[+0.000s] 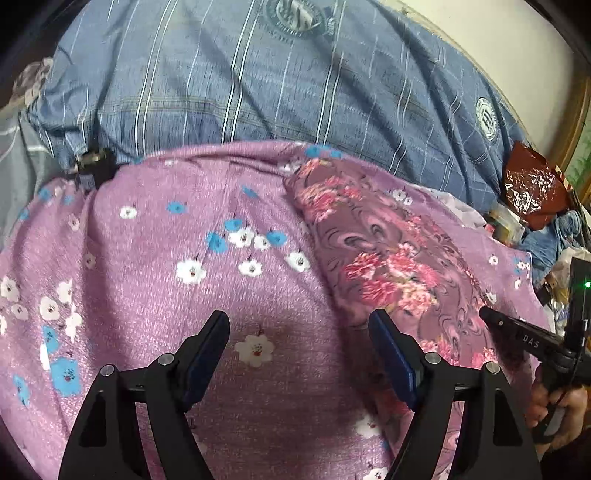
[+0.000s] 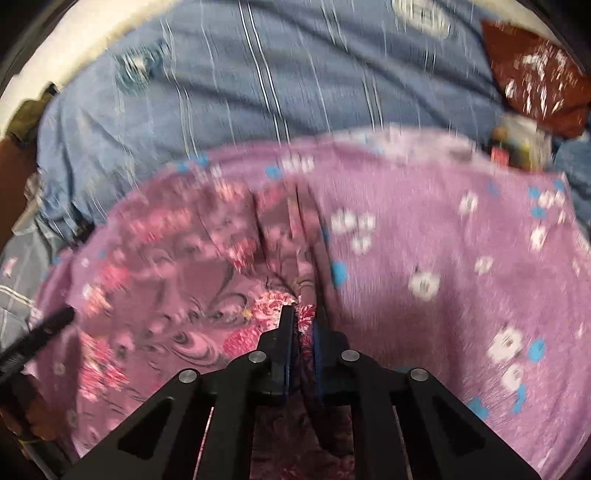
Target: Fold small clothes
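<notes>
Floral garment lies on purple flowered sheet, ahead-right of left gripper, whose jaws are spread wide and hold nothing, hovering over sheet. Right gripper is clenched on garment's near edge. Blue striped bedding behind. Right-wrist view blurred.

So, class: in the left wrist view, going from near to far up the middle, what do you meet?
Left tongs, open → lilac flowered cloth → blue striped bedding → round crest on it.
</notes>
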A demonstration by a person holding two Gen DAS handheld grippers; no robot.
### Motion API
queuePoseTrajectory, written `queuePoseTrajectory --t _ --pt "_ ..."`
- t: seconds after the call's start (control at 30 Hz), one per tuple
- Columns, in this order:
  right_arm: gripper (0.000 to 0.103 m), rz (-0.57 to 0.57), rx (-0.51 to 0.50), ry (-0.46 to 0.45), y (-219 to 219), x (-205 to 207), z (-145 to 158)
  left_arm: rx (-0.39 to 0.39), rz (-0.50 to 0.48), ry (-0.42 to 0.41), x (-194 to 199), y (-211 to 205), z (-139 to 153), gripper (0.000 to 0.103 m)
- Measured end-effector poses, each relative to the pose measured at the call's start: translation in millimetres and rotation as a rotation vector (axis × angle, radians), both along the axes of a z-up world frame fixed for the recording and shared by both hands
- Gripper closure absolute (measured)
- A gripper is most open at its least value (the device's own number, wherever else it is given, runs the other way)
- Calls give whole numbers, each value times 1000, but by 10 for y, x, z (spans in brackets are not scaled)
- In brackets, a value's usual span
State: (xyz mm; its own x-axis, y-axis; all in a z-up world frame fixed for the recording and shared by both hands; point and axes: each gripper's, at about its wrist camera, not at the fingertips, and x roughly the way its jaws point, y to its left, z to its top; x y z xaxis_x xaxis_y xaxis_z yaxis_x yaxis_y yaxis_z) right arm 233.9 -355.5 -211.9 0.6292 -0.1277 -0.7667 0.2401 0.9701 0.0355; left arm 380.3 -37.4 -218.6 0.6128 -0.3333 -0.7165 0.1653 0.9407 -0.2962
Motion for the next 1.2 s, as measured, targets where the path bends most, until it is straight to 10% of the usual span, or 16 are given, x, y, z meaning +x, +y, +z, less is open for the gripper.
queuePoseTrajectory --t 0.23,0.4,0.5,0.6,0.9,1.07,1.2 --pt "43 -25 83 -230 -46 -92 517 32 -6 26 152 -105 -77 26" --pt "49 72 163 -156 61 559 474 80 0 2 240 -204 -102 25" --pt "79 93 145 -4 199 945 154 145 -3 10 285 -283 -182 24" --pt "84 72 122 38 193 1071 -71 177 1 38 347 -294 -273 24" --pt "77 153 228 -151 124 624 408 60 -17 -72 227 -344 56 26" --pt "79 164 197 28 276 794 73 146 -30 -40 203 -527 -68 26" --pt "79 177 189 -38 313 706 176 92 22 -90 120 -323 165 27"
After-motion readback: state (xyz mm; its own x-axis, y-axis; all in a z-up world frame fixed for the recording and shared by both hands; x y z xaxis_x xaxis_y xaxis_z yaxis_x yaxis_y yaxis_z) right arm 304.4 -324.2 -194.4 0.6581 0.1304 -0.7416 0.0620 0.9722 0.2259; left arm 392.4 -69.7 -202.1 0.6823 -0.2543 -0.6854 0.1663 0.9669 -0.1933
